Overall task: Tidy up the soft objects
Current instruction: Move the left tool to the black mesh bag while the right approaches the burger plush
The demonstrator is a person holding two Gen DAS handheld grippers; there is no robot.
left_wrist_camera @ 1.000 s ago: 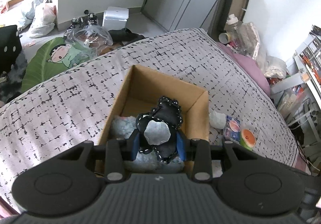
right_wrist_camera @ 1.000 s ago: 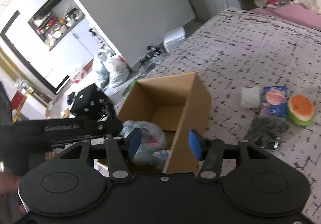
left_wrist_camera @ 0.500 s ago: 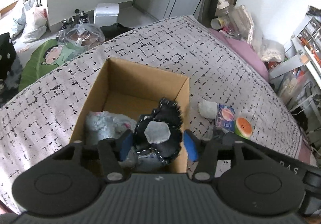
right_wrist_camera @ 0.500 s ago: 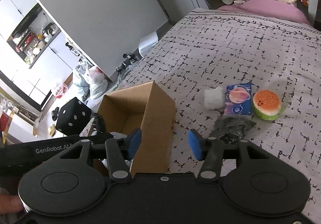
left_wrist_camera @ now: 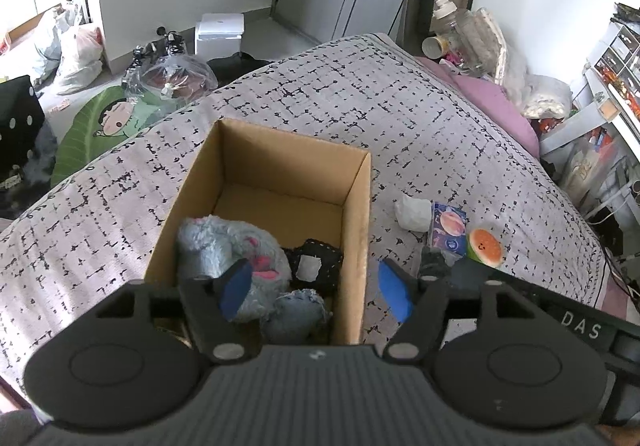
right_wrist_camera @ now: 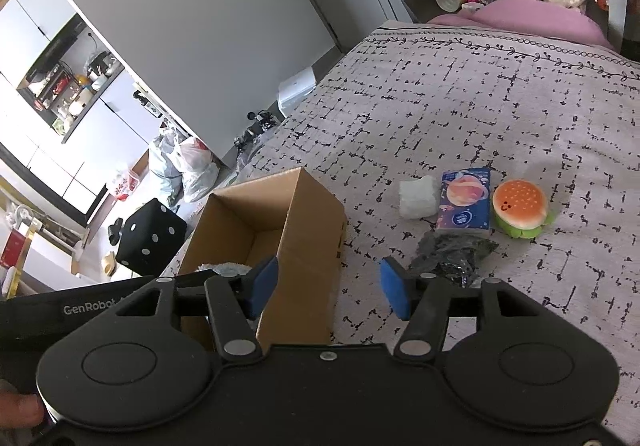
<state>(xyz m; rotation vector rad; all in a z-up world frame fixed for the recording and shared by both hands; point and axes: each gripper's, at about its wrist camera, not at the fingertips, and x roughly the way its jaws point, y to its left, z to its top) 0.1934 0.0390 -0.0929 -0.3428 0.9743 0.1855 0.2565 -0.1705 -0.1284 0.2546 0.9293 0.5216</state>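
A bed cover (left_wrist_camera: 360,106) with a black dash pattern carries everything, and the open cardboard box (left_wrist_camera: 356,230) standing on it serves as the landmark. Inside the box, against its near end, lies a fluffy blue plush toy (left_wrist_camera: 216,242) with pink patches. Just beside the plush, against the box's right wall, sits a black beaded pouch (left_wrist_camera: 316,262) with a pale patch on it. The left gripper (left_wrist_camera: 316,292) hangs over the near end of the box; its jaws have just been opening and now stand apart, gripping nothing, with the pouch lying free below them. The right gripper (right_wrist_camera: 328,288) straddles the box's right wall, its jaws also just widened and holding nothing. Right of the box, on the cover, lie a dark crumpled item (right_wrist_camera: 452,254), a burger-shaped squishy (right_wrist_camera: 520,208), a blue tissue pack (right_wrist_camera: 464,202) and a white wad (right_wrist_camera: 416,198).
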